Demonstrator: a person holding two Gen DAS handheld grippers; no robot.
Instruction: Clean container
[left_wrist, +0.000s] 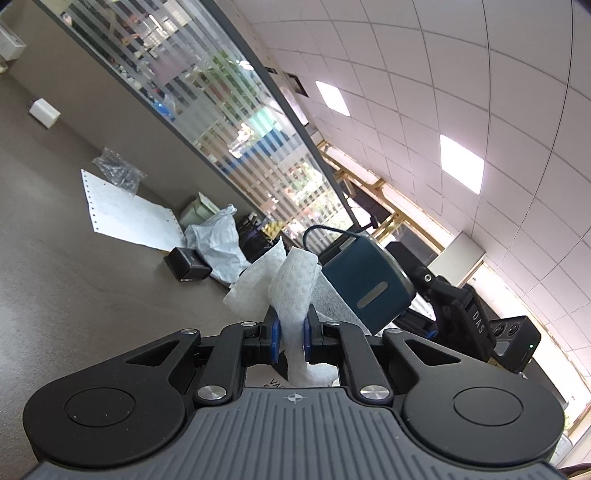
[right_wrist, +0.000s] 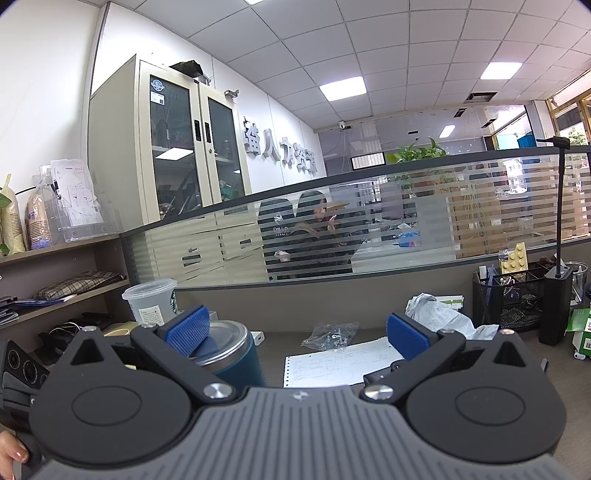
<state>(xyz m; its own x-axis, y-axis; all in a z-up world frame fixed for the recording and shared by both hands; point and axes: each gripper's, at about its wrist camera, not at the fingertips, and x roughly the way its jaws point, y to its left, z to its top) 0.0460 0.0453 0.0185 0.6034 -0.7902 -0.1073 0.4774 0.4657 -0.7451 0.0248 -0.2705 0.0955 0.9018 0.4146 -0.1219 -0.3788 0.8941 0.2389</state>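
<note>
Matte grey-brown bench (left_wrist: 66, 280), flat. Perforated paper sheet (left_wrist: 129, 214) lying on it, crinkled clear bag (left_wrist: 116, 171) near. Left gripper (left_wrist: 290, 334) closed on white embossed wipe (left_wrist: 291, 291), folded, soft. Dark teal cylindrical container (left_wrist: 365, 284), smooth, just beside wipe. Right gripper (right_wrist: 297, 334) wide open, holding nothing; ribbed blue pads (right_wrist: 188, 328); container (right_wrist: 231, 354) with metal rim at left pad.

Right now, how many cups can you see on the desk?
2. A dark blue metal tumbler stands behind the right gripper's left finger. A clear plastic cup stands further back, by the shelf. Others may be hidden behind the grippers.
</note>
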